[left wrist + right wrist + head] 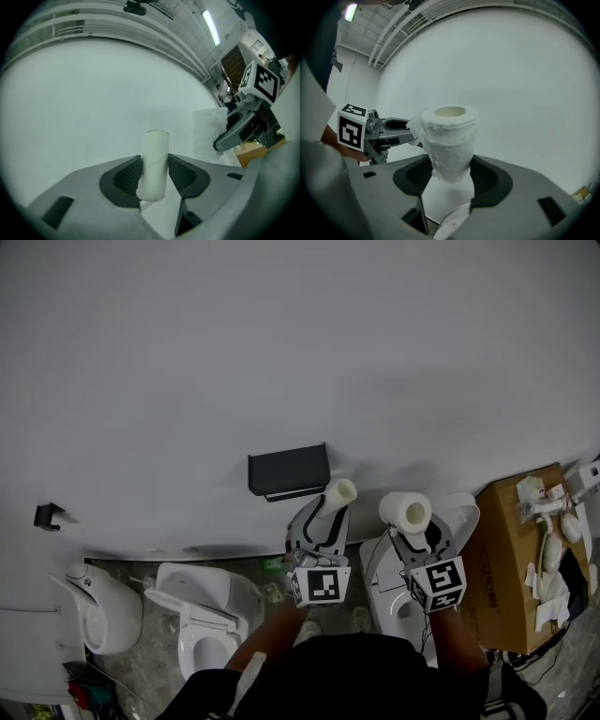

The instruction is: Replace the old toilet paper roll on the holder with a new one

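My left gripper point(330, 509) is shut on a bare cardboard tube point(153, 164), the old roll's core, which stands up between the pads; the tube point(337, 497) sits just right of the black wall holder point(289, 470). My right gripper point(412, 532) is shut on a full white toilet paper roll point(449, 140), squeezed at its lower half; the roll point(406, 511) is held right of the tube, near the white wall. Each gripper shows in the other's view, the right gripper point(243, 129) and the left gripper point(391, 131).
Below the wall stand several white toilets, such as one toilet point(202, 615) at lower left and another point(103, 606) further left. An open cardboard box point(525, 559) with white fittings sits at the right. A small black bracket point(47, 516) hangs on the wall at far left.
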Action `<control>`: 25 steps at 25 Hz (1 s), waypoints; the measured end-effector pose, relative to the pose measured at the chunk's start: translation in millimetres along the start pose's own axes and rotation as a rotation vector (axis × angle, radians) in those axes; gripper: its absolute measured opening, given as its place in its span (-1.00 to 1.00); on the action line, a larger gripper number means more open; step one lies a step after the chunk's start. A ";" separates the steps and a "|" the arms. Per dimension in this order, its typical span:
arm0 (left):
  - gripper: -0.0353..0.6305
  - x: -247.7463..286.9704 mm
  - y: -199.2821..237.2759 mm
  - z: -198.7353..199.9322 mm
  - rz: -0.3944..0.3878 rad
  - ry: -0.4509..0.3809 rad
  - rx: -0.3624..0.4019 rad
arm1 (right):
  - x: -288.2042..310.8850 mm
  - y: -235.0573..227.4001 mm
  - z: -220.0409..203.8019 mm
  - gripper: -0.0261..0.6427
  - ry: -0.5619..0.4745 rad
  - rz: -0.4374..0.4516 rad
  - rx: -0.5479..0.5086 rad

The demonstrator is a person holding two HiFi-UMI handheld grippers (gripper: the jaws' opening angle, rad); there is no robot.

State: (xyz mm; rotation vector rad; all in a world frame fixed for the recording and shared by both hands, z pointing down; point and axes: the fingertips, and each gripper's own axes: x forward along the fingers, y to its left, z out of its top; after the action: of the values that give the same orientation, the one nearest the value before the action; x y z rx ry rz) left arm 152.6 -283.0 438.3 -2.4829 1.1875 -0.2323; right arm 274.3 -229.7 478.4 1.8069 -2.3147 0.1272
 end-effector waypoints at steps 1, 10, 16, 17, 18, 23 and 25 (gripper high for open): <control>-0.35 -4.3 3.4 -0.3 0.010 0.002 -0.029 | 1.9 3.6 1.5 -0.19 -0.002 0.008 0.003; -0.35 -41.3 45.4 -16.0 0.088 -0.009 -0.179 | 32.5 26.0 -3.7 -0.20 -0.009 0.136 0.276; -0.35 -58.1 78.0 -35.3 0.144 0.069 -0.215 | 57.8 36.2 -9.8 -0.20 -0.007 0.260 0.570; -0.35 -61.8 83.9 -37.2 0.155 0.072 -0.219 | 62.9 40.7 -9.7 -0.20 -0.005 0.281 0.614; -0.35 -65.4 89.1 -39.0 0.164 0.074 -0.220 | 68.0 44.9 -9.7 -0.20 -0.003 0.302 0.666; -0.35 -80.2 107.5 -47.4 0.196 0.091 -0.267 | 91.1 52.4 -11.8 -0.20 -0.015 0.375 0.966; -0.35 -85.5 114.7 -47.6 0.211 0.091 -0.279 | 99.3 52.1 -7.7 -0.20 -0.039 0.403 1.025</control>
State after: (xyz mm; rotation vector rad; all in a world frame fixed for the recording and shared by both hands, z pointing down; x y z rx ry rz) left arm 2.3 -294.7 436.8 -2.5736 1.6051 -0.1304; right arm 201.8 -309.6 509.8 1.5655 -2.8472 1.5851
